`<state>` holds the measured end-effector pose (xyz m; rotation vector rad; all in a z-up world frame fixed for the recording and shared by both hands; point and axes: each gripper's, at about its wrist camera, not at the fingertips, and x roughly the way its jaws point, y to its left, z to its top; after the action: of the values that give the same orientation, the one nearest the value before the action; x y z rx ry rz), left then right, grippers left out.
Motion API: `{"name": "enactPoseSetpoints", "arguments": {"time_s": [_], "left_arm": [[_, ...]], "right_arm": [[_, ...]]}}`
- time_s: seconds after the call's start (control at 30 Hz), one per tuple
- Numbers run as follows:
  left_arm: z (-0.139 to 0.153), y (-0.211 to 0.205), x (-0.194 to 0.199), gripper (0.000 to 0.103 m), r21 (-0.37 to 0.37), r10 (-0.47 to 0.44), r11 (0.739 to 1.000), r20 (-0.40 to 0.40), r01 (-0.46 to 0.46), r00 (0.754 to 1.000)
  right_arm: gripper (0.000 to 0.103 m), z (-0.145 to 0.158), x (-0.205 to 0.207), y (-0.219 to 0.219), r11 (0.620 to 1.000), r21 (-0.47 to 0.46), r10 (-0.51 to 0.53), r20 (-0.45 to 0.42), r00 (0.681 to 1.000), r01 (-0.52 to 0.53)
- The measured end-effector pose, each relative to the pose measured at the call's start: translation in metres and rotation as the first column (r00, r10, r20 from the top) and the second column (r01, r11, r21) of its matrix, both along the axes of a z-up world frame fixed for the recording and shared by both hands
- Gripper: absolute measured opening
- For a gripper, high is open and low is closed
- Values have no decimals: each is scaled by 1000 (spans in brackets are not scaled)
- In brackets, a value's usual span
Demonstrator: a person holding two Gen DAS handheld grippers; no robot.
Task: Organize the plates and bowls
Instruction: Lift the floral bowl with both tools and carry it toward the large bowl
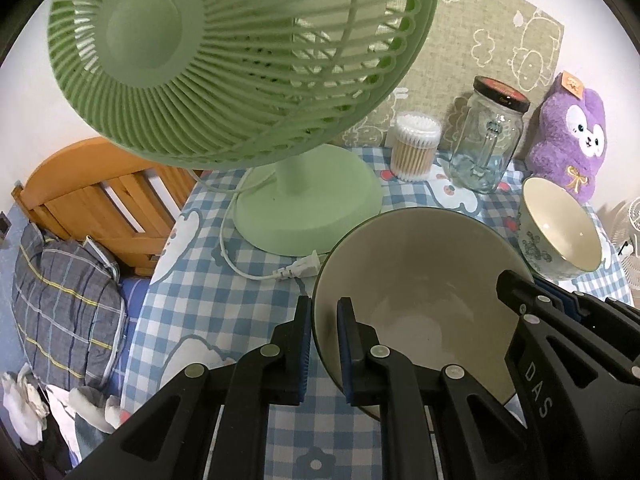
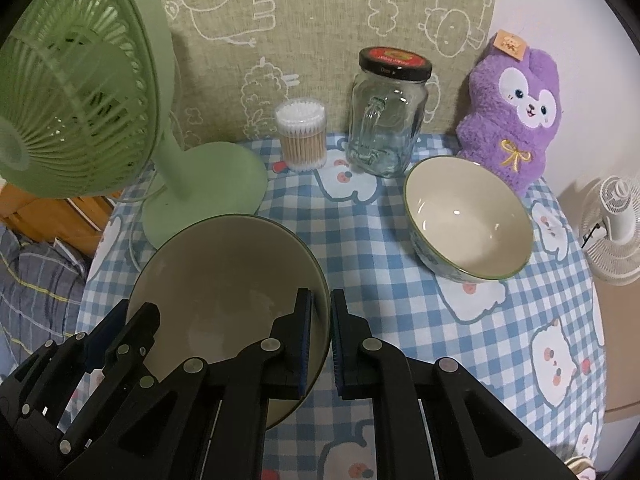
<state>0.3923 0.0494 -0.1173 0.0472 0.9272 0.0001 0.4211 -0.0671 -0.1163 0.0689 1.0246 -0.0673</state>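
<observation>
Two tongs, left and right, clamping one bowl's opposite rims

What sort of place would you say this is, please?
Probably a bedroom: a wooden bed frame with bedding beside a cloth-covered table, and a plush toy on it.

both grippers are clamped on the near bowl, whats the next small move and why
Probably carry the near bowl toward the patterned bowl and nest it there: the left gripper and right gripper each pinch its rim, and the other bowl sits empty.
</observation>
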Motion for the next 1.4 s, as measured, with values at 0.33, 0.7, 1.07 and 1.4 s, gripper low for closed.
{"name": "enactPoseSetpoints", "arguments": {"time_s": [0.33,0.7,1.07,1.4], "left_arm": [[24,-2,-23,9,4,10,1000,32,-10,999],[51,-10,-54,9,-19,23,1000,71,-21,997],[78,-20,-93,9,-22,20,1000,115,-18,993],[97,-29,-127,9,-27,35,999,139,-32,990]], "right_arm": [[12,26,-21,-2,1000,4,8,34,999,-8],[12,57,-55,-10,1000,-3,9,79,997,-9],[12,86,-93,-24,1000,9,10,112,994,-11],[12,109,-130,-36,1000,12,20,135,991,-22]]}}
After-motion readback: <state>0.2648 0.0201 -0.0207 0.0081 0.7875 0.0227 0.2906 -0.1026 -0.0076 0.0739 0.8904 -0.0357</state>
